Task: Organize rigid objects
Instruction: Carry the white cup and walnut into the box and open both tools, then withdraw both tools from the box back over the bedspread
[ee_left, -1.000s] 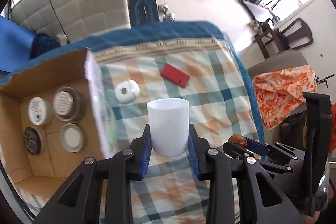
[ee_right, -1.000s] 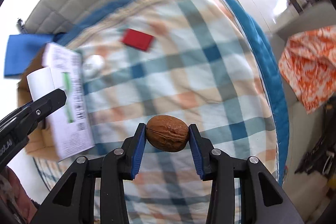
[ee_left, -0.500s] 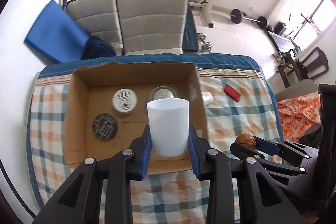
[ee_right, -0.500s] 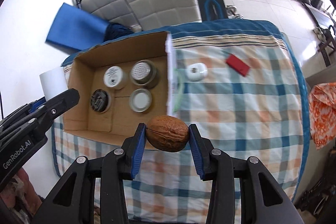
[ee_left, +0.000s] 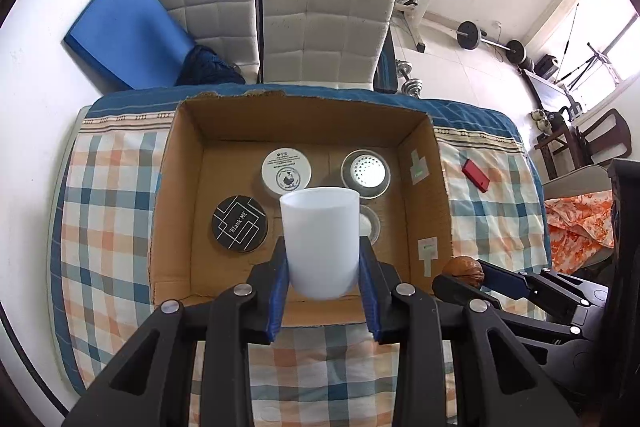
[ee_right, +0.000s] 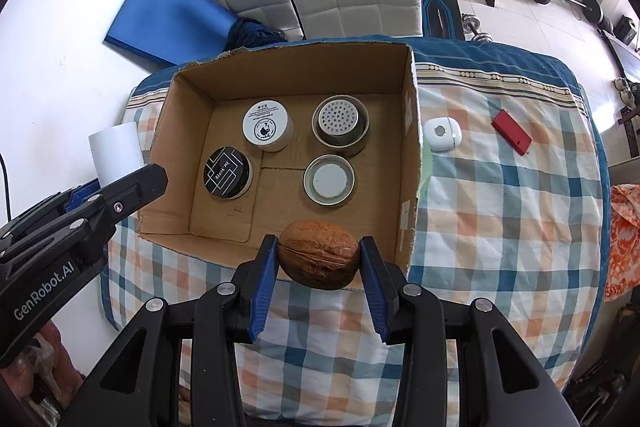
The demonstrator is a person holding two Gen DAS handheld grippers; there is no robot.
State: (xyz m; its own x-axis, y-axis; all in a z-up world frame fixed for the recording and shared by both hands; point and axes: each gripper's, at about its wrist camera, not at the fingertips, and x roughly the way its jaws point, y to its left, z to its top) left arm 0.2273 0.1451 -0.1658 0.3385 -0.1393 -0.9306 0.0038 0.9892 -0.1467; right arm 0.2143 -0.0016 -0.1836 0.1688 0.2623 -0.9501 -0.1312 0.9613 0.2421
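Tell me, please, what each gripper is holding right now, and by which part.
The left gripper clamps a white cup by the lower sides of its wall. The right gripper pinches a walnut by its two ends.

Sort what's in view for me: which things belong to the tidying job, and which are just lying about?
Job: white cup in left gripper; walnut in right gripper; cardboard box with four jars; white case; red block.
Lying about: blue mat, barbells, orange cloth.
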